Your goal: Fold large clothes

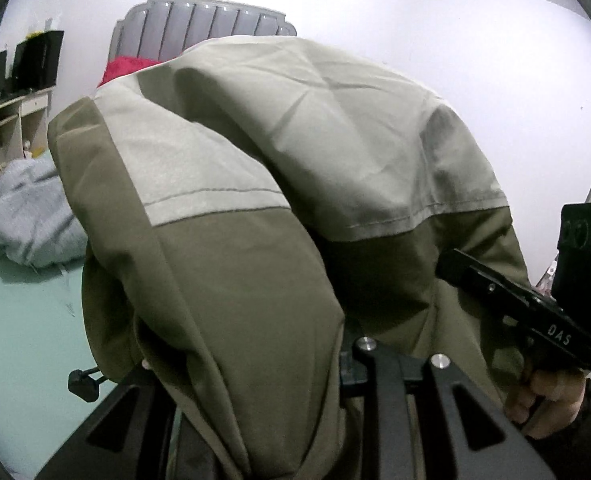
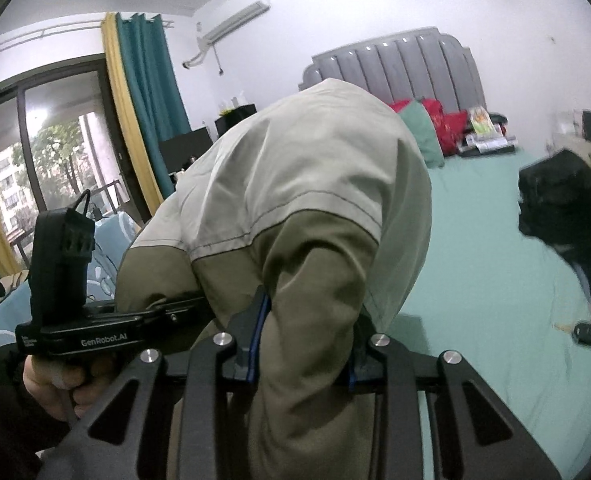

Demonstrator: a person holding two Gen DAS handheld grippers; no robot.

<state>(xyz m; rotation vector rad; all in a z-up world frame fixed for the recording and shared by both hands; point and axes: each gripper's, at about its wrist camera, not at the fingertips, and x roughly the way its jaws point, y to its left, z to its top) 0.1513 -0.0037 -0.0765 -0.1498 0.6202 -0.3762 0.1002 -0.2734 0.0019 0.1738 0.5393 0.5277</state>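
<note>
A large two-tone jacket of smooth woven cloth, pale grey-beige on top and olive green below (image 1: 279,184), hangs bunched in the air above the mint-green bed sheet (image 2: 491,264), filling the middle of both wrist views. The right gripper (image 2: 303,344) has its two black fingers with blue pads (image 2: 255,344) pressed in on a thick fold of the olive lower part of the jacket, the cloth squeezed between them and spilling down over the black frame. The left gripper (image 1: 263,364) is mostly buried under the jacket's olive cloth, which drapes over its frame and hides the fingertips, so I cannot tell how its jaws stand. In the left wrist view the right gripper's black body marked "DAS" sits at the jacket's right edge, and the person's right hand (image 1: 551,400) wraps the handle below it. In the right wrist view the person's left hand (image 2: 59,380) grips a handle left of the jacket, under a black body marked "GenRobot.AI". Behind the jacket stands a grey padded headboard with vertical channels (image 2: 407,64), with red cushions (image 2: 439,120) at its foot. A crumpled light blue-grey garment (image 1: 27,216) lies on the sheet left of the jacket. A dark black garment (image 2: 567,208) lies on the sheet, right of the jacket.
</note>
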